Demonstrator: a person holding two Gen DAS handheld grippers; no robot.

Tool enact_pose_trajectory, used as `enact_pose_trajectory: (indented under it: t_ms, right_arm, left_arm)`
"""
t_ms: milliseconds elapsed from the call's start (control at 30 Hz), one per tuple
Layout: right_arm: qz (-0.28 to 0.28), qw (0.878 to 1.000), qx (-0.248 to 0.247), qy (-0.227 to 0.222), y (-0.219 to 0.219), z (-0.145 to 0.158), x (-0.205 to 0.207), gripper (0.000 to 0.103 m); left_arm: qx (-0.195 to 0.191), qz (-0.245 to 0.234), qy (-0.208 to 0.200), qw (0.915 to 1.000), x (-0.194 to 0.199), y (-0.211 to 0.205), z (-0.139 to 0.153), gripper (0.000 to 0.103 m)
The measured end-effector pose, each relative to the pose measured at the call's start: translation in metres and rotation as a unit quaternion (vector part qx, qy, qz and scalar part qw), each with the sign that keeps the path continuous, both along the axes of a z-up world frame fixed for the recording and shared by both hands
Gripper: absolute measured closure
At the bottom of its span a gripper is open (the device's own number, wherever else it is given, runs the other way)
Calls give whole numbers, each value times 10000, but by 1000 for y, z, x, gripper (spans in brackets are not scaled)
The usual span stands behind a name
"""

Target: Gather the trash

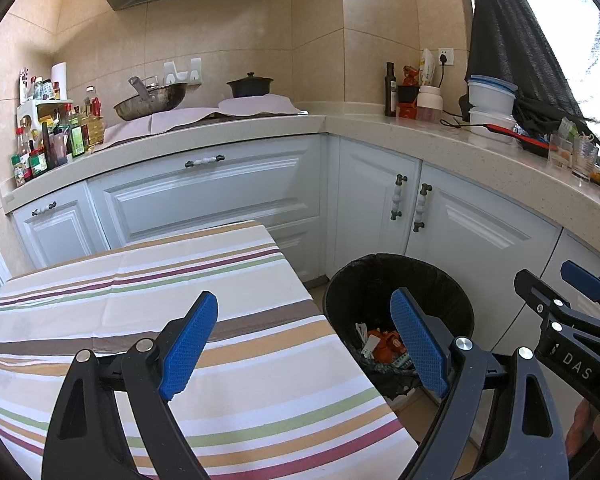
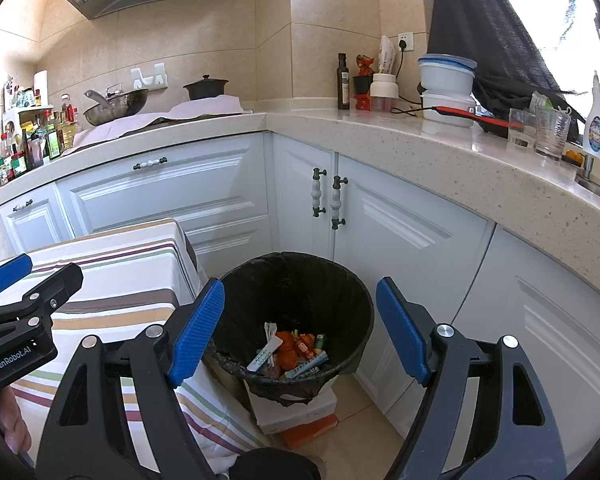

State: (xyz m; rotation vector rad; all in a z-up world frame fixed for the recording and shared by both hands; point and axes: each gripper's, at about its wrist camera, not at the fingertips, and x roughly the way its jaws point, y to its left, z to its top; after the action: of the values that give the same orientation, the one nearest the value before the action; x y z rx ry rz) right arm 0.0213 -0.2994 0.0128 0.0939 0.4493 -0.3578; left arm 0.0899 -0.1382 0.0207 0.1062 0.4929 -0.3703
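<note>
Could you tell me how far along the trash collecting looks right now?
Mostly done, apparently: wrappers lie in the black bin, and the striped tablecloth shows nothing on it. The left gripper and right gripper are open and hold nothing. No remaining trash is visible.

The left gripper point(image 1: 304, 340) tilts gently downward, its blue-padded jaws spread wide with nothing between them. The right gripper point(image 2: 300, 332) sits just beside it at a similar downward tilt, its jaws likewise spread and empty. A little of the person's hand point(image 2: 14, 420) shows beneath the left gripper's body.
</note>
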Motion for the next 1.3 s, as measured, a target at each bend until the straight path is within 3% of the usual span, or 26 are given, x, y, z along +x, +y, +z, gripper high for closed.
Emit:
enact_pose_trajectory:
  t_ms: [1300]
  right_arm:
    - [6,10000,1,16,0,-1,-1,26]
  left_arm:
    - [-105,20,-60,9999,-2,4,-1,18]
